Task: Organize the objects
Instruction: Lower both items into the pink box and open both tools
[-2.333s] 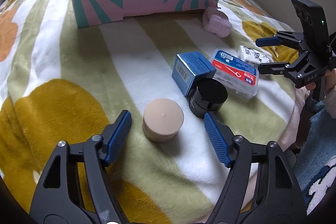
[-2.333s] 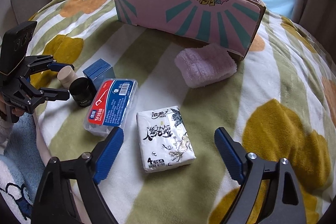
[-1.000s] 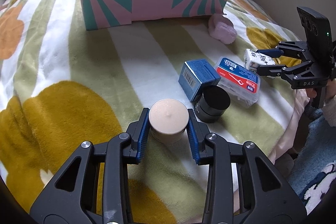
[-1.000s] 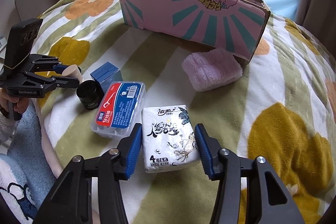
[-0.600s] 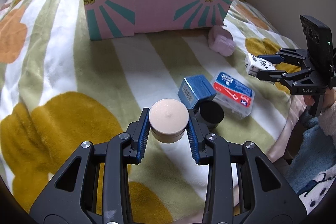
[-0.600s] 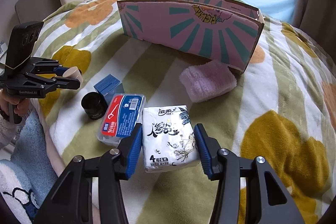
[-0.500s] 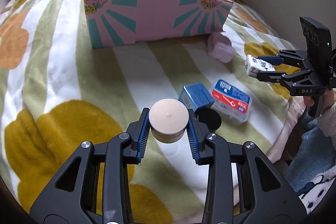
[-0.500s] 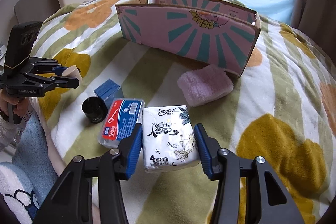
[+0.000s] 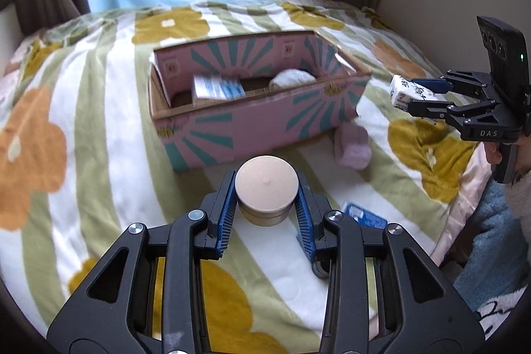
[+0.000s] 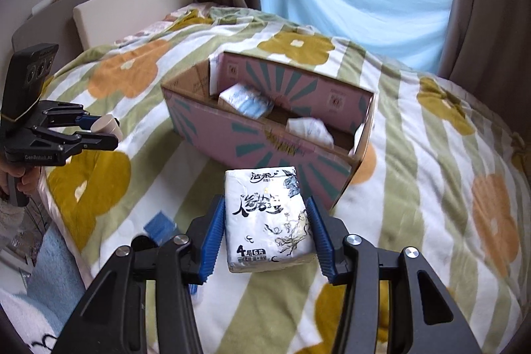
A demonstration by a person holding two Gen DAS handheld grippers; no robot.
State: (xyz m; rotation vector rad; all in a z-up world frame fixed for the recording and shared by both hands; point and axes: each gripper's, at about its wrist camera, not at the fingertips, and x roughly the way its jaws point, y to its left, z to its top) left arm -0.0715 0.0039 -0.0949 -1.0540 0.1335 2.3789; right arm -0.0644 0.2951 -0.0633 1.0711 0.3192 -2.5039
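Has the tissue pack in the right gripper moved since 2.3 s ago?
Yes. The tissue pack, then lying on the blanket, is now clamped in the right gripper and lifted toward the pink box.

My left gripper (image 9: 265,208) is raised, its jaws clamped on a round beige jar (image 9: 265,189); my right gripper (image 10: 265,238) is raised too, jaws clamped on a white tissue pack (image 10: 267,218).
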